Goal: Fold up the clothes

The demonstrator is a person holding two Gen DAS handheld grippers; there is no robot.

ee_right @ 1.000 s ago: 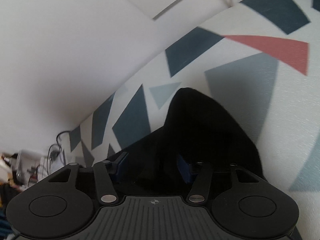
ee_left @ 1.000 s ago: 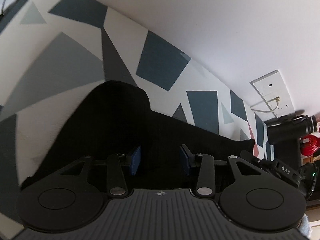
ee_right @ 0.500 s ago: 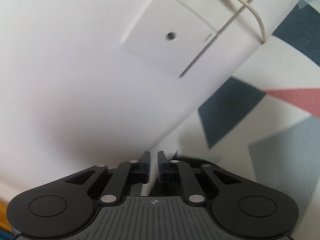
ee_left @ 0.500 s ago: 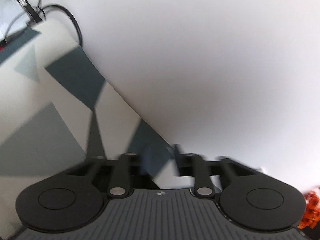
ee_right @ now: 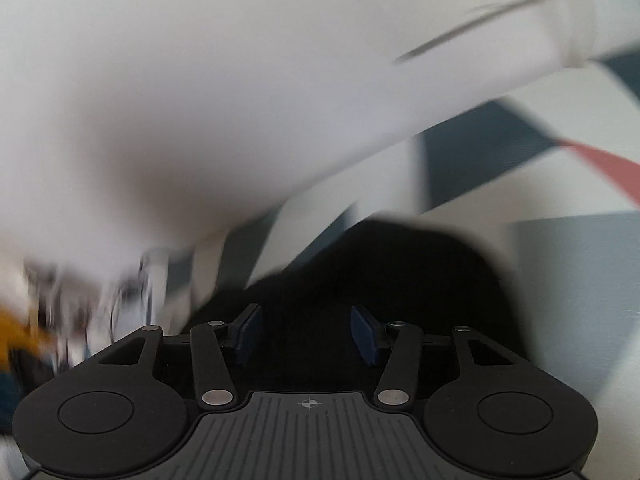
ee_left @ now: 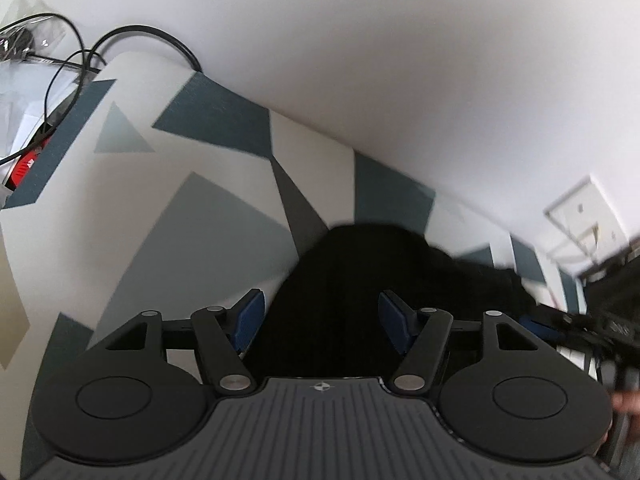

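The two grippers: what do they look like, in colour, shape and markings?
The left gripper and the right gripper look the same: matte black linkage arms with silver pivot pins, two round black discs, a grey ribbed body with a small crosshair mark, and blue pads on the fingers.

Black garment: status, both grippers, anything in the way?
Left gripper and right gripper opening, pads clear of cloth. Black garment lies on patterned cover. Nothing blocking.
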